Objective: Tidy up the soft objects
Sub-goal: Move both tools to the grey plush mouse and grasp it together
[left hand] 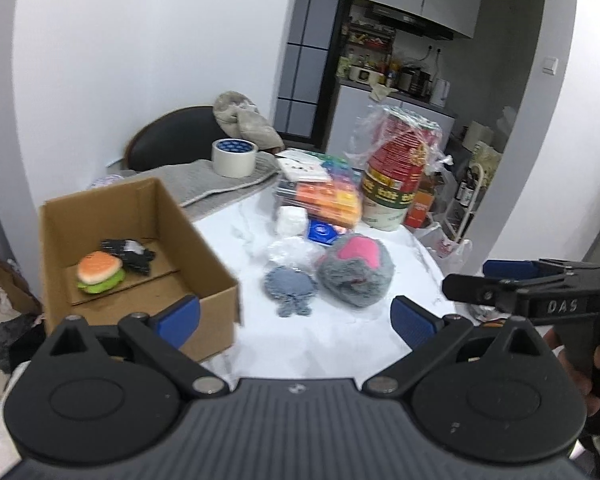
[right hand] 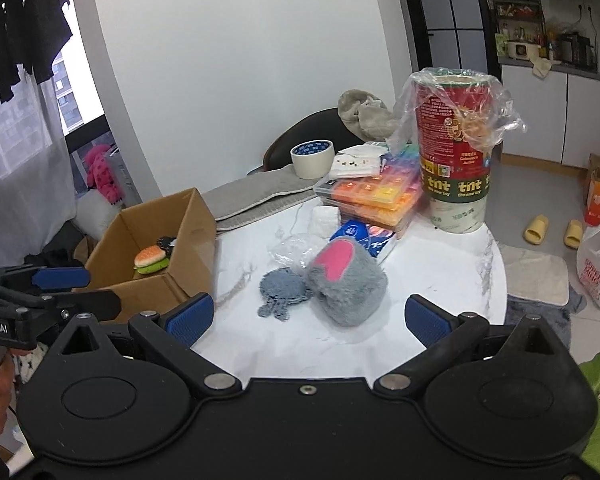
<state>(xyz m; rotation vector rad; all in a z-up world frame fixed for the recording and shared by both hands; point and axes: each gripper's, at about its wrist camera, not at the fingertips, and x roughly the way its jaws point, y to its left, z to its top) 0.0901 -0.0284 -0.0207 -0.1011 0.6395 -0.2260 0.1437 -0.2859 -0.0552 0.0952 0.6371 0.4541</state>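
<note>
grey plush (right hand: pixel 346 284) on white table (right hand: pixel 440 264), straight ahead of right gripper (right hand: pixel 308 312), jaws wide, empty. left gripper (left hand: pixel 296 316) also wide, empty, nearer cardboard box (left hand: pixel 216 304) to plush's left.

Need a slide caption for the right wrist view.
Open hand-held gripper faces grey plush on table; burger toy already in box.
</note>
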